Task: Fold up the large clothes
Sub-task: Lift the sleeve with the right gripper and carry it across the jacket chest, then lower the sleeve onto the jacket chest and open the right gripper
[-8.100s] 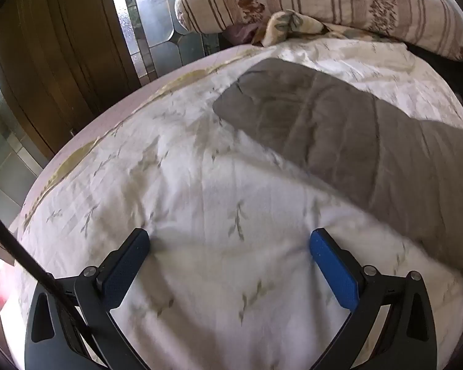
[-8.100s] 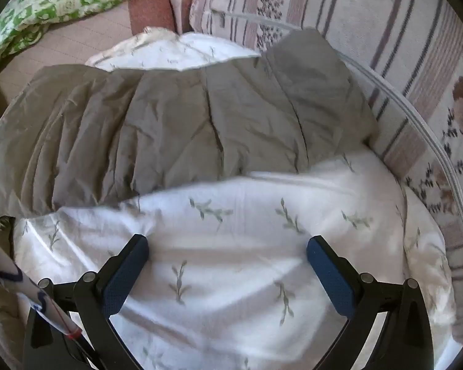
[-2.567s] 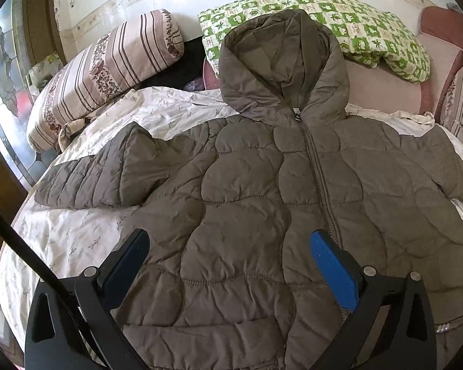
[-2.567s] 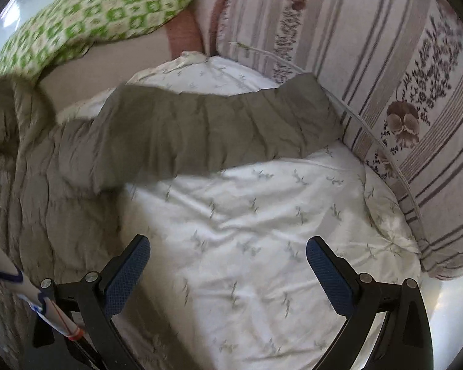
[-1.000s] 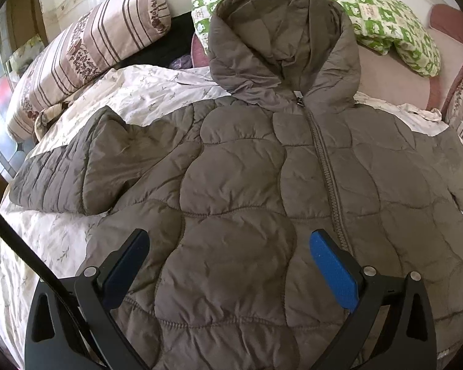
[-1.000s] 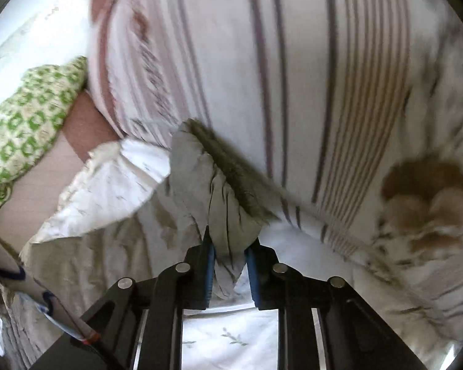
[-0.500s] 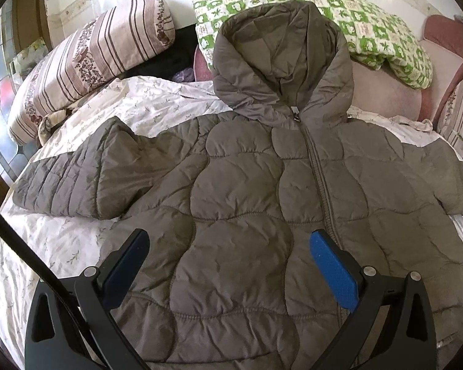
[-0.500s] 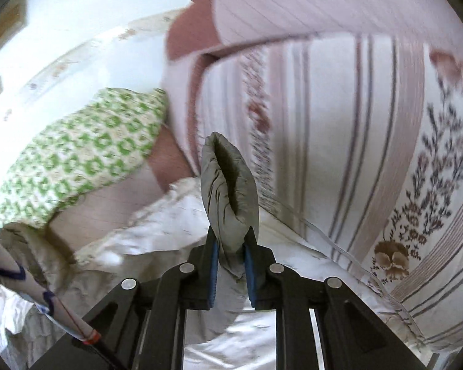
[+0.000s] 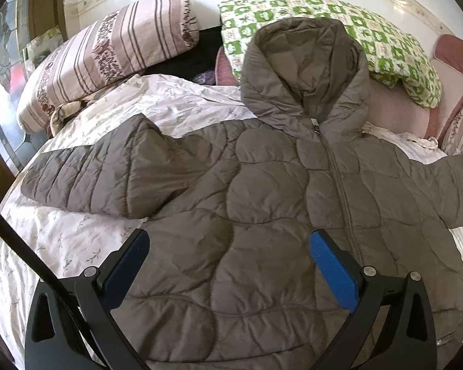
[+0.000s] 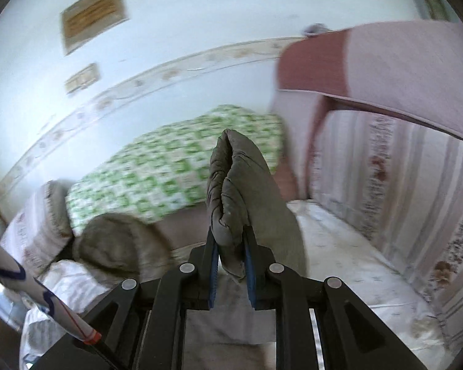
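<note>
Pinching sleeve [image 10: 231,191] in right tongs [image 10: 230,240]; left tongs [image 9: 228,246] wide, empty

Right sleeve [image 9: 456,191] cut off by the frame's edge in the left wrist view. Jacket hem [image 9: 231,348] partly hidden behind the left claw [image 9: 230,260]. Wall plaques [image 10: 92,15] blurred beyond reading.

bed [image 9: 55,240]: white leaf-print sheet | jacket [image 9: 262,215] spread flat across the middle | striped bolster [image 9: 108,49] at far-left corner | green checked pillow [image 9: 385,49] along the far edge
</note>
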`<state>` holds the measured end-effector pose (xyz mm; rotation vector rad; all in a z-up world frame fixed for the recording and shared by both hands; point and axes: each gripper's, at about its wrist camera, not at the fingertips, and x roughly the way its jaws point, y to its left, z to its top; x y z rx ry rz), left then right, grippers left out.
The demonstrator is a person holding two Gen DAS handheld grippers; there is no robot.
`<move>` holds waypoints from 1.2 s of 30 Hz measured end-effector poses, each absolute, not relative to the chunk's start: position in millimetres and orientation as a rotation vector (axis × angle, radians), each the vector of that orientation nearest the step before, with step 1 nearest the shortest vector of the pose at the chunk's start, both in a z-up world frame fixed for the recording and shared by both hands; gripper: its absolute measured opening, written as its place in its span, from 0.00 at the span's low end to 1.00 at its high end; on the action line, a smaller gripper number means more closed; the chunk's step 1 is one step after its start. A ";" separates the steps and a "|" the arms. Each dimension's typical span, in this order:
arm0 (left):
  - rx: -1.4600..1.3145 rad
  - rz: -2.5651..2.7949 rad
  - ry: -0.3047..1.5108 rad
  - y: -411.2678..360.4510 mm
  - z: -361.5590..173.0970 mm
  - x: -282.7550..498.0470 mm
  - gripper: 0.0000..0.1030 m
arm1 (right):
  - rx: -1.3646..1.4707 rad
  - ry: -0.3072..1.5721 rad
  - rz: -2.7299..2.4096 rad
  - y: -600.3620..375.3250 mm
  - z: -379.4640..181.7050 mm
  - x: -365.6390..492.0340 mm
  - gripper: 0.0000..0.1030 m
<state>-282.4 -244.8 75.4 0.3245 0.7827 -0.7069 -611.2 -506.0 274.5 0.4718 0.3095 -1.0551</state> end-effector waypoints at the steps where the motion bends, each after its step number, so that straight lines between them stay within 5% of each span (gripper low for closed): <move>1: 0.320 -0.704 0.784 -242.4 75.8 -280.2 1.00 | 0.469 0.312 -1.032 -499.8 275.5 -601.7 0.16; 11: 0.275 -0.670 0.789 -221.0 81.9 -260.3 1.00 | 0.475 0.388 -0.786 -448.1 248.0 -500.0 0.16; 36: 0.259 -0.632 0.802 -220.1 77.2 -251.8 1.00 | 0.776 0.712 -0.453 -433.8 37.3 -361.2 0.20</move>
